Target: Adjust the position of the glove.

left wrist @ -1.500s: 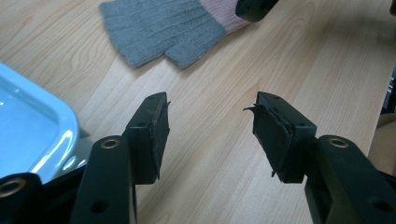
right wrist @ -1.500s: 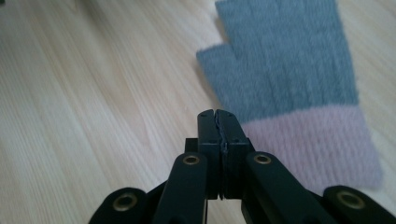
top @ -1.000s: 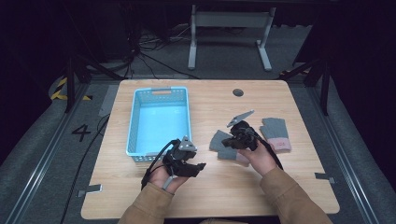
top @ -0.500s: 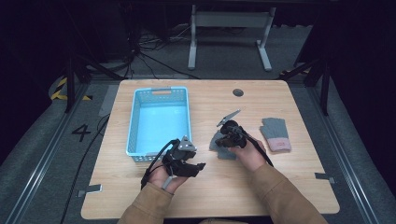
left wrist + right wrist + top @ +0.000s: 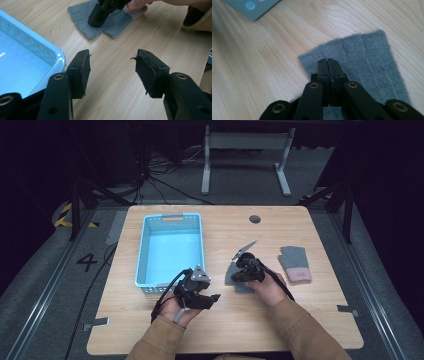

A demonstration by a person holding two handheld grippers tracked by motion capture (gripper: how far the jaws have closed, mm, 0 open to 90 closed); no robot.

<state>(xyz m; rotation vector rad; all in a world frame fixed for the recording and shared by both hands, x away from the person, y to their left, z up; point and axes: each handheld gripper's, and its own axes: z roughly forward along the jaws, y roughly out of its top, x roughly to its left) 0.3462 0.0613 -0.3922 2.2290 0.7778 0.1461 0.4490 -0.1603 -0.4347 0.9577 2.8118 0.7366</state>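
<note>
The table (image 5: 310, 315) is pale wood with a visible grain and a smooth, faintly sheened finish. The glove (image 5: 364, 57) is grey knitted cloth, soft, matt and slightly fuzzy. The basket (image 5: 30, 57) is light blue plastic, glossy and smooth, its walls perforated. The left gripper (image 5: 112, 72) is matt black plastic with brass-coloured rivets and rough, frayed pads (image 5: 146, 75).

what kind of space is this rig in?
Likely a lab or data-recording bay: a lone light wooden table on grey carpet, loose black cables on the floor behind, yellow-black hazard tape, a painted floor number 4.
</note>
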